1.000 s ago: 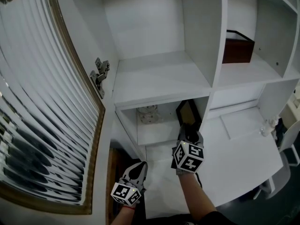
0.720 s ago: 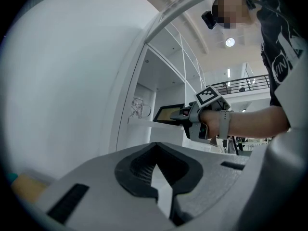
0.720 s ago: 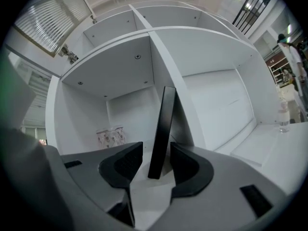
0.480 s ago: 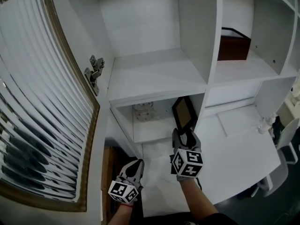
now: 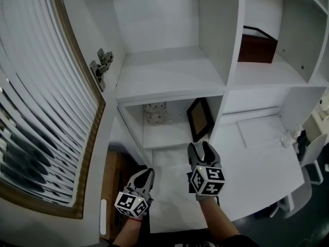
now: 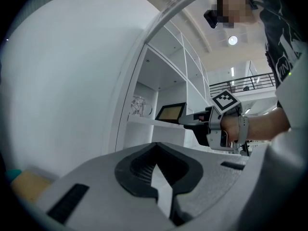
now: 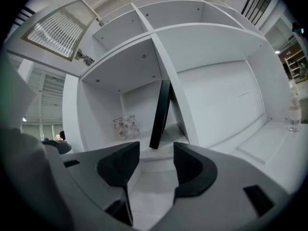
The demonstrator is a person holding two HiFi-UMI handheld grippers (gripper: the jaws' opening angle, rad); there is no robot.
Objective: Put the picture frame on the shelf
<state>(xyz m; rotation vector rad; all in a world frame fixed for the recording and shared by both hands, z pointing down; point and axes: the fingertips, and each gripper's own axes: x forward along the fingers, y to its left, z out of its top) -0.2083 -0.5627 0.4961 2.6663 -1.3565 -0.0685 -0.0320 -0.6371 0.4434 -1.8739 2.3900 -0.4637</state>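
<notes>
Centre of head view, lower shelf (image 5: 167, 137) compartment: picture frame (image 5: 200, 119), on edge, tilted toward the right wall, near glass jar (image 5: 153, 112). Right gripper (image 5: 201, 149): jaws just opened wide, nothing between them, frame apart ahead. Left gripper (image 5: 144, 176): jaws together, empty. Risk: a nudge from either jaw tip could topple the leaning frame.

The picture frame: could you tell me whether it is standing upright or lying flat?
Upright: the picture frame stands on its lower edge on the shelf, not flat.
</notes>
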